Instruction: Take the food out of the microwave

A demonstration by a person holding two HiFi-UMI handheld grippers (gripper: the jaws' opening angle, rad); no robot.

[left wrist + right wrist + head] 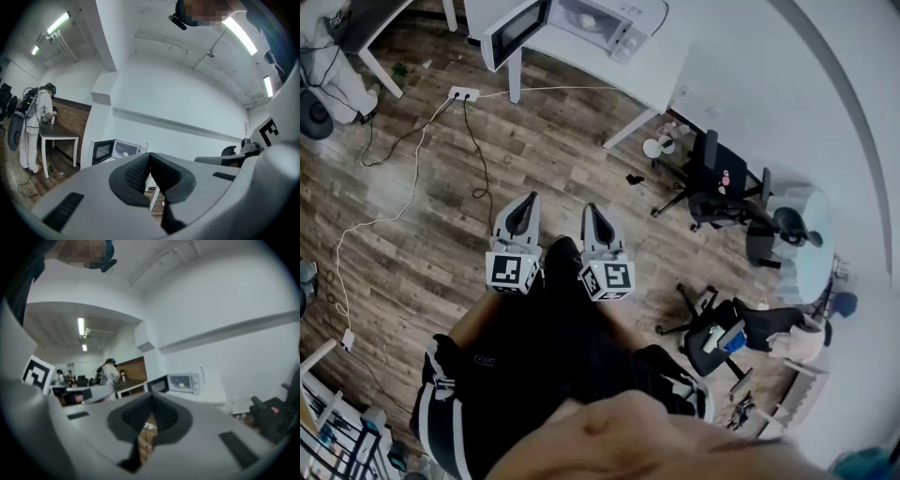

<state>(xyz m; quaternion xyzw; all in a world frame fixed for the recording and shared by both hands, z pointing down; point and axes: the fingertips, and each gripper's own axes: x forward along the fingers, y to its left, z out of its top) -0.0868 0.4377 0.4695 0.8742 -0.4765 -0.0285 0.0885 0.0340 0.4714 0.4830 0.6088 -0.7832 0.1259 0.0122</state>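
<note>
floor: wood-plank floor, runs from the microwave back to the person's feet
bench: one white bench on white legs, carries the microwave
microwave: one white microwave on the bench, door swung open
food: one small pale lump of food inside the microwave cavity; too small to tell what it is
room: white walls, ceiling strip lights; brown wood-panel wall left of the microwave in the left gripper view
grippers: two, side by side over the floor, well short of the microwave and pointing towards it
left gripper: fingers together at the tips, nothing between them
right gripper: fingers together, nothing between them
power strip: one white power strip on the floor, just in front of the bench below the microwave door
cables: several, trailing over the floor from the power strip away from the microwave
chairs: two black office chairs, right of the microwave, off the bench end
other person: one person in white, at a dark table well left of the microwave
</note>
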